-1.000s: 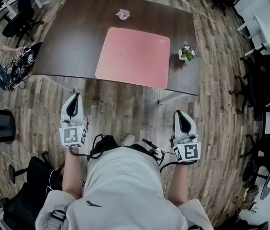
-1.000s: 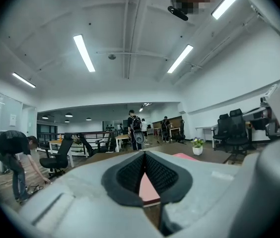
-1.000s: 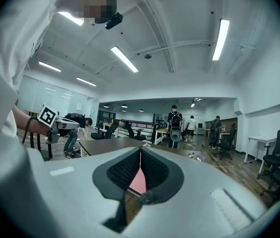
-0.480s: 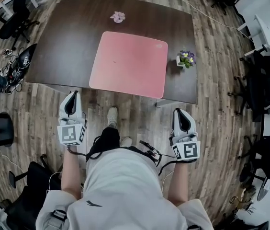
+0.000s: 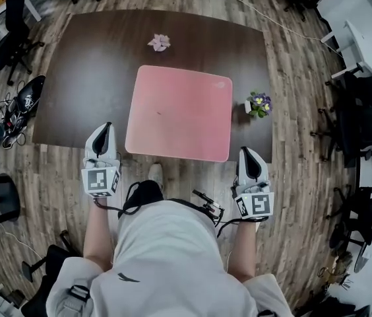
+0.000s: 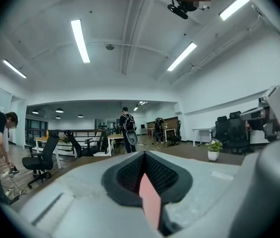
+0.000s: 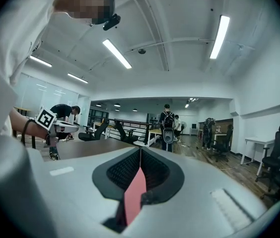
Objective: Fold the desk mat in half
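Note:
The pink desk mat [image 5: 179, 111] lies flat and unfolded on the dark brown table [image 5: 87, 71], close to its near edge. My left gripper [image 5: 104, 131] hovers by the table's front edge, just left of the mat's near left corner, jaws shut and empty. My right gripper [image 5: 247, 153] sits at the front edge just right of the near right corner, also shut on nothing. Each gripper view shows closed dark pads, left gripper [image 6: 144, 155] and right gripper [image 7: 140, 152], with a pink strip of mat [image 6: 150, 202] in the slit.
A small white pot of purple flowers [image 5: 259, 103] stands on the table right of the mat. A pink flower ornament [image 5: 159, 42] lies at the far side. Black office chairs [image 5: 371, 111] stand right. People [image 6: 127, 133] stand and bend among desks farther off.
The person has stepped up to the table. Table and mat have come nearer in the head view, and both grippers now reach its front edge instead of hanging over the floor.

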Demonstrator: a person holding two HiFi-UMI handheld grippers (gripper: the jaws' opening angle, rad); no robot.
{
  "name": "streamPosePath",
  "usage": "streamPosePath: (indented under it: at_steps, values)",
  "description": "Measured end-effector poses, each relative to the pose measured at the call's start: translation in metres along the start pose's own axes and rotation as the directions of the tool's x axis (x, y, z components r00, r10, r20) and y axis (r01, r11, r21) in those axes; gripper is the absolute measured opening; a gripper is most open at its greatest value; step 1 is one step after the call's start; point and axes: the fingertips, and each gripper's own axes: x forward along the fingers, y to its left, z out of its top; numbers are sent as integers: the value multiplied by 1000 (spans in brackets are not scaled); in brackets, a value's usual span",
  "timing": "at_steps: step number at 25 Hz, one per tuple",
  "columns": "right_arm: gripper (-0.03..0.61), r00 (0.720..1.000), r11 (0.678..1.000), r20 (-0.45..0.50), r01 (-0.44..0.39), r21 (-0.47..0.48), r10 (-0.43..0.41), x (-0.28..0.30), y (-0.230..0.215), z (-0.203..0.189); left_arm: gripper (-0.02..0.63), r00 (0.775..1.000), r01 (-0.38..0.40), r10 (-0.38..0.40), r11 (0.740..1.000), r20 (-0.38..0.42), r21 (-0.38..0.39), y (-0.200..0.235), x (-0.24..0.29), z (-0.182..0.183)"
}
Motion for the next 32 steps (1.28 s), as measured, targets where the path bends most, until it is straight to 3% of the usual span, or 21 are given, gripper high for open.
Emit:
streamPosePath:
  at_steps: [7, 12, 20, 26, 27, 29, 32]
  values:
    - [11, 999, 999, -16, 46, -2, -46, 41, -6, 7, 6, 997, 71, -70, 997, -35, 25, 20, 50, -8]
    - [11, 998, 999, -39, 45, 1, -45, 51, -20, 3, 6, 996, 58, -57, 998, -74, 18, 22, 72, -18]
    - [11, 998, 999, -56, 26, 22, -24, 67, -32, -11, 6, 992, 12, -18, 999, -123, -52, 27, 77, -48]
    - [11, 997, 999, -74, 7, 32, -5, 68, -34, -24, 6, 971, 64, -82, 994, -226, -84, 4, 92, -90]
    - [11, 997, 999, -75, 6, 35, -4, 68, -35, -25, 17, 964, 78, -98, 993, -249, -88, -2, 96, -99]
    - [9, 997, 999, -78, 7, 38, -4, 68, -35, -27, 150, 945, 113, -136, 989, -296, -95, -13, 103, -118]
    - [11, 996, 999, -91, 0, 36, 3, 69, -31, -30, 197, 911, 151, -180, 983, -372, -107, -21, 108, -148]
